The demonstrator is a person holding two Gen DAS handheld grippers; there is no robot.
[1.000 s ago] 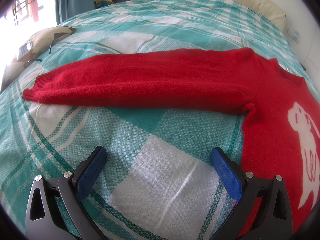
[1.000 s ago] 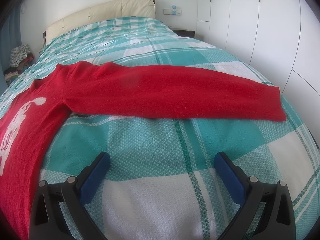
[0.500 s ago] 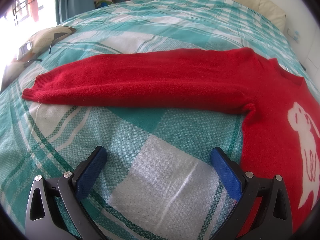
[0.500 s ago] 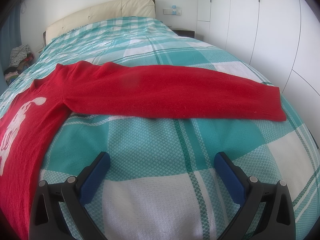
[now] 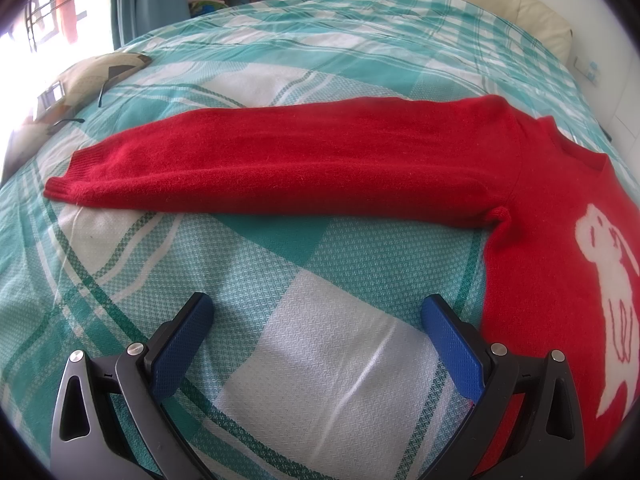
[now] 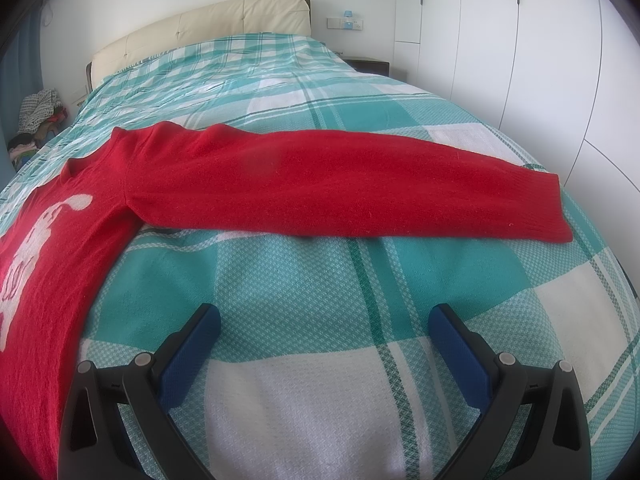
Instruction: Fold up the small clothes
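Sweater (image 5: 540, 280) lies flat on the bed (image 6: 320, 280), sleeves spread for folding; left tongs (image 5: 316, 320) and right tongs (image 6: 324, 330) hover released, grasping nothing.

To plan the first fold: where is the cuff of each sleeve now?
Left wrist view: cuff far left, near the beige pillow. Right wrist view: other cuff far right, toward the wardrobe.
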